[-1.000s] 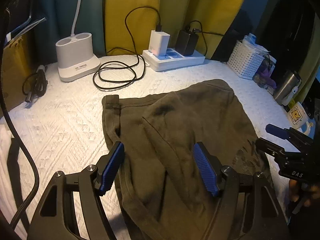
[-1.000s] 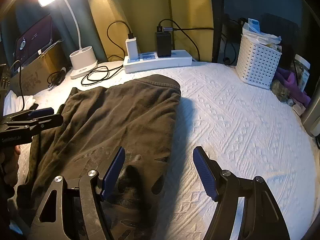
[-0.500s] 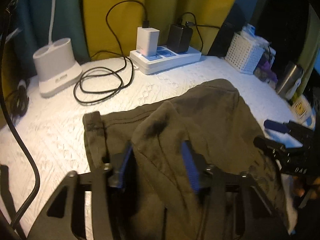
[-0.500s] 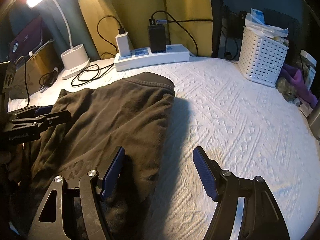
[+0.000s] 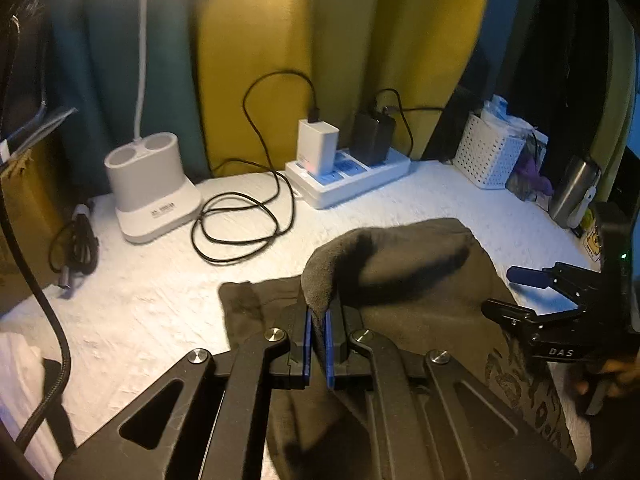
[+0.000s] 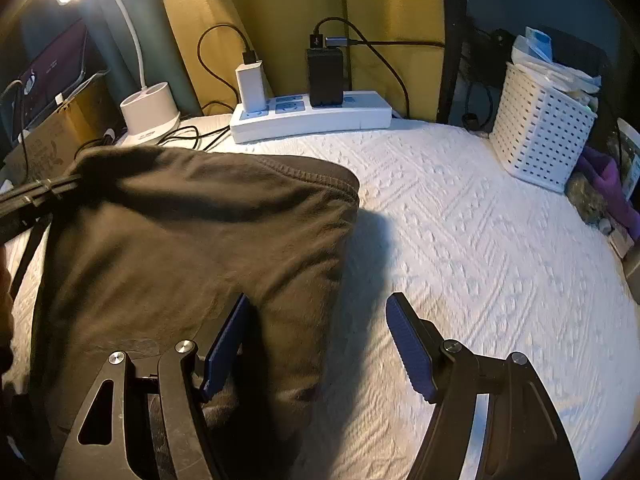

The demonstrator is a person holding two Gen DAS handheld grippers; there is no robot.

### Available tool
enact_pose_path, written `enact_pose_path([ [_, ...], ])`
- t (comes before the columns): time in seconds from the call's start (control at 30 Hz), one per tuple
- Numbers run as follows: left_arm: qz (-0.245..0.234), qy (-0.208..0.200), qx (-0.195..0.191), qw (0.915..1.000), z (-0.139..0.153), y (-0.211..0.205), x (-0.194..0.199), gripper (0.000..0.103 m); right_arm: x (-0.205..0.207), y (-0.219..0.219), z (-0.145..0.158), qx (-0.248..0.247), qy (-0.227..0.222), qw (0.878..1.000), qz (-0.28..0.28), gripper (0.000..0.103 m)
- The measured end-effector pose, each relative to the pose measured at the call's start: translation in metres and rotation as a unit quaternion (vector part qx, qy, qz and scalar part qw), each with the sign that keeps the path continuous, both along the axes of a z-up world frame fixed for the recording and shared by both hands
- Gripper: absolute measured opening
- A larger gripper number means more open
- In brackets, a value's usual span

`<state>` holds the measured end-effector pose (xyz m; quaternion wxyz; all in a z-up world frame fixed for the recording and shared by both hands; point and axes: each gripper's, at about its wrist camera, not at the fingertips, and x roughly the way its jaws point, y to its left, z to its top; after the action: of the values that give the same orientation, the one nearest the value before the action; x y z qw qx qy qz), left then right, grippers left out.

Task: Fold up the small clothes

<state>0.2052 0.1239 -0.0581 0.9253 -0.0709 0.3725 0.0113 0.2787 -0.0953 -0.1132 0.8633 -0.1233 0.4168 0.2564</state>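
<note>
A dark olive garment point(image 5: 420, 280) lies on the white textured cloth point(image 5: 160, 300). My left gripper point(image 5: 318, 316) is shut on a pinched ridge of the garment's fabric and holds it a little above the surface. In the right wrist view the same garment point(image 6: 180, 248) covers the left half, its hem at the far edge. My right gripper point(image 6: 316, 328) stands open over the garment's right edge; its left finger is over the fabric, its right finger over bare cloth. From the left wrist view the right gripper point(image 5: 520, 288) shows at the right.
Along the back stand a white lamp base point(image 5: 152, 188), a coiled black cable point(image 5: 240, 220), a power strip point(image 5: 348, 176) with chargers and a white perforated basket point(image 5: 488, 156). A metal flask point(image 5: 572, 192) is at the right. A yellow curtain hangs behind.
My left gripper closed on the garment and lifted a fold of it. The right gripper moved slightly toward the garment's edge and stayed open.
</note>
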Motion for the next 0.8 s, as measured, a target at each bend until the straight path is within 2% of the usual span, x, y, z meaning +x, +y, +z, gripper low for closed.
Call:
enact_pose_path([
  [0.13, 0.003, 0.01, 0.002, 0.9999, -0.002, 0.009, 0.001, 0.004, 0.007, 0.006, 0.0, 0.011, 0.004, 1.0, 0.009, 0.072],
  [0.43, 0.011, 0.052, -0.023, 0.9983, -0.024, 0.029, 0.004, 0.004, 0.031, 0.025, -0.008, 0.039, 0.031, 0.998, 0.023, 0.071],
  [0.53, 0.01, 0.068, -0.04, 0.9969, -0.035, 0.031, 0.007, 0.004, 0.042, 0.031, -0.011, 0.061, 0.053, 0.996, 0.034, 0.058],
  [0.6, 0.007, 0.074, -0.045, 0.9962, -0.039, 0.031, 0.009, 0.004, 0.047, 0.033, -0.012, 0.069, 0.057, 0.995, 0.033, 0.056],
  [0.63, 0.005, 0.075, -0.046, 0.9961, -0.04, 0.03, 0.009, 0.004, 0.05, 0.034, -0.012, 0.073, 0.062, 0.995, 0.037, 0.05],
  [0.67, 0.005, 0.075, -0.047, 0.996, -0.04, 0.03, 0.009, 0.004, 0.053, 0.035, -0.012, 0.076, 0.065, 0.994, 0.038, 0.049],
  [0.73, 0.005, 0.073, -0.049, 0.9961, -0.038, 0.031, 0.009, 0.004, 0.058, 0.037, -0.011, 0.074, 0.066, 0.994, 0.041, 0.038],
  [0.8, 0.005, 0.064, -0.047, 0.9969, -0.031, 0.031, 0.007, 0.004, 0.06, 0.041, -0.009, 0.071, 0.063, 0.994, 0.049, 0.034],
])
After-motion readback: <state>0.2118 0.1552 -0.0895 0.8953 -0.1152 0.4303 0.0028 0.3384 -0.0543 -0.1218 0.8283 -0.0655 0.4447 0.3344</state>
